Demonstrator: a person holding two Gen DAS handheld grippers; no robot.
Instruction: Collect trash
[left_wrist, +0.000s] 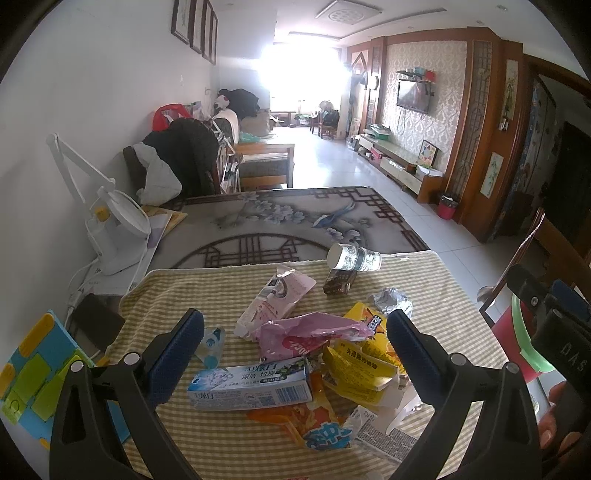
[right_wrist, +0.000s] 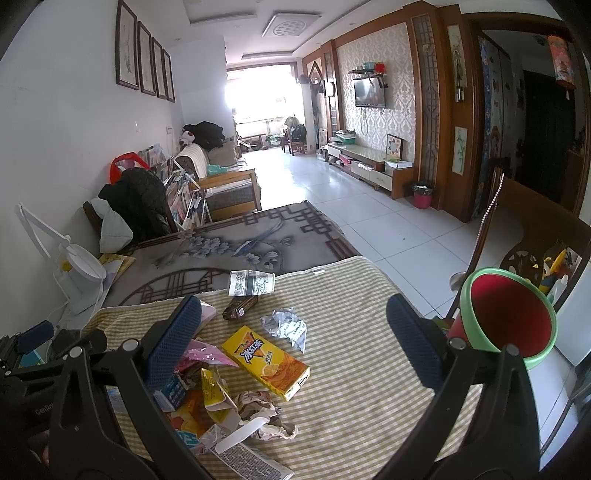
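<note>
Left tool (left_wrist: 295, 354), jaws apart and empty, hovers over a toothpaste box (left_wrist: 251, 387) lying amid wrappers on the worktop (left_wrist: 207, 291); light, crushable card, probably best pinched across its long sides

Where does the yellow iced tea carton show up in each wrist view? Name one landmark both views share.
Left wrist: yellow carton, right of centre, mostly hidden behind the pink wrapper.
Right wrist: yellow carton, centre, lying flat in full view.
Shared landmark: the tipped paper cup at the cloth's far edge.
</note>
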